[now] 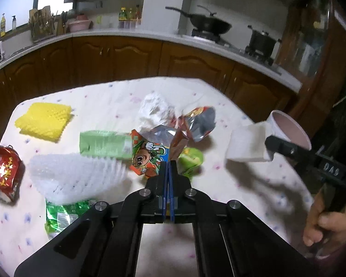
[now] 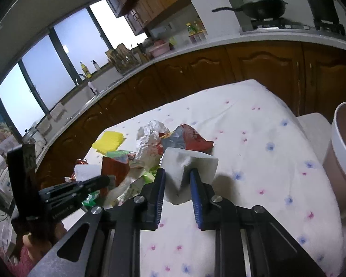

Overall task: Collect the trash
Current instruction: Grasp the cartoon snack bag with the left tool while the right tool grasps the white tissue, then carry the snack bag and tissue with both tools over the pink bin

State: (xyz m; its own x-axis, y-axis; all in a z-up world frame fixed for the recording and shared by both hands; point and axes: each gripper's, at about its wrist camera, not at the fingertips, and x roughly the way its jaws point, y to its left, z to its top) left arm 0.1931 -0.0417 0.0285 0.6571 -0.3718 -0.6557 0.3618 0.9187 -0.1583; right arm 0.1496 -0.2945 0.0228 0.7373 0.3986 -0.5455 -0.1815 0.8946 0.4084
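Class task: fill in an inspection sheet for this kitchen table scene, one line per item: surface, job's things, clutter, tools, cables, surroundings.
Surface: table under a white cloth with small flower print.
Job's things: white foam block in the right tool; crushed red can; green carton; cartoon snack wrapper; foil bag; crumpled paper; yellow foam net; white foam net; green wrapper; white bin at the table's edge.
Clutter: nothing seen beyond the trash.
Tools: left tool shut, pinching the brown edge of a wrapper; right tool shut on the foam block.
Cables: nothing seen.
Surroundings: wooden cabinets, wok, pot, windows.
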